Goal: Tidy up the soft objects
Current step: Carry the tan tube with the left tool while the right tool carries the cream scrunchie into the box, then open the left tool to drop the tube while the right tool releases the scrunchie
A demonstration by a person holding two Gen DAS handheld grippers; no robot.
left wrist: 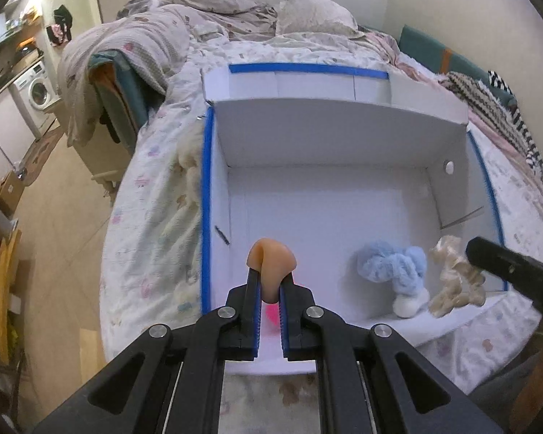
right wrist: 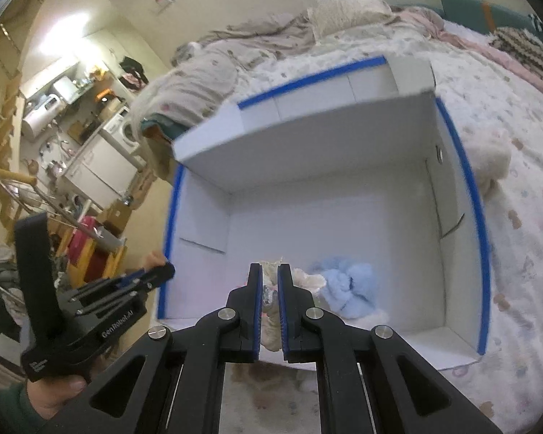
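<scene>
Left claw (left wrist: 270,282) clenched on peach toy (left wrist: 271,264); right claw (right wrist: 270,282) pinching cream plush (right wrist: 271,289).

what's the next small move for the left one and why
Probably lower the left hand-held gripper a bit and open it. It is shut on the peach soft toy above the white box floor, a bare patch, with the blue plush and cream plush lying off to the right.
</scene>
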